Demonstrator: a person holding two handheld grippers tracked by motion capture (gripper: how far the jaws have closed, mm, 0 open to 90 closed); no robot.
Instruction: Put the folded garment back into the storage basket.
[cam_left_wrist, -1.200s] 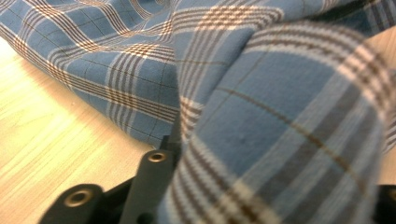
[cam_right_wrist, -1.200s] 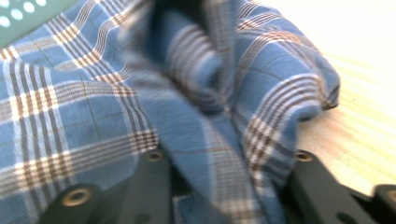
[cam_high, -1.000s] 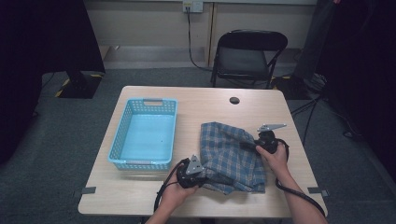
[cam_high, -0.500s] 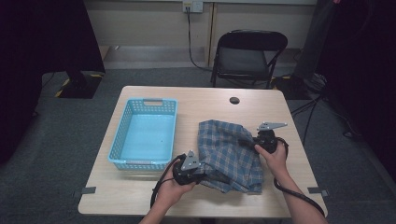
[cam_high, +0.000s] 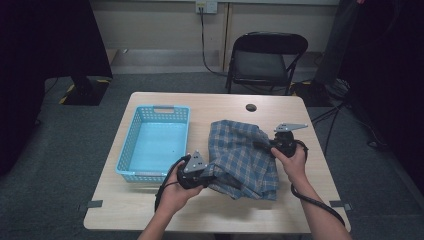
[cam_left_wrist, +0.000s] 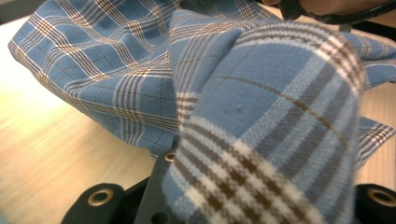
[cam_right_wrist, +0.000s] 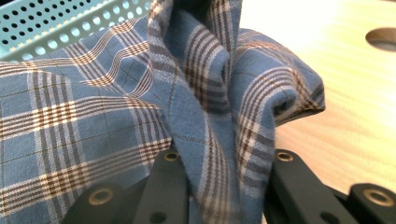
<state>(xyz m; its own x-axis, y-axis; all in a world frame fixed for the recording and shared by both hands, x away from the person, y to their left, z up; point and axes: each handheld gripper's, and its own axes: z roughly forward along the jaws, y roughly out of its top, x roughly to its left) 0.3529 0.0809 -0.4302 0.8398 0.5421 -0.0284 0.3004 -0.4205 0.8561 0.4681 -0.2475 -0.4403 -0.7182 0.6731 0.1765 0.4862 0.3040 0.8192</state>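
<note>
One basket (cam_high: 156, 142), light blue with perforated walls, on the left half of the table (cam_high: 150, 205); nothing lies in it. One plaid cloth (cam_high: 242, 156) (blue, with brown and white lines) just right of the basket, bunched and partly lifted off the table.

Left gripper (cam_high: 206, 176) at the cloth's near-left corner, jaws clamped on a fold of it; in the left gripper view the fabric (cam_left_wrist: 261, 140) drapes over the jaws. Right gripper (cam_high: 264, 145) at the cloth's right edge, jaws clamped on a gathered fold (cam_right_wrist: 212, 154).

Against the earlier frames: both grippers sit higher, and the cloth is pulled up between them, less flat than before. Basket unmoved.

Count: two grippers, one cloth, one basket, one table, one folding chair (cam_high: 265, 60) beyond the far edge.
</note>
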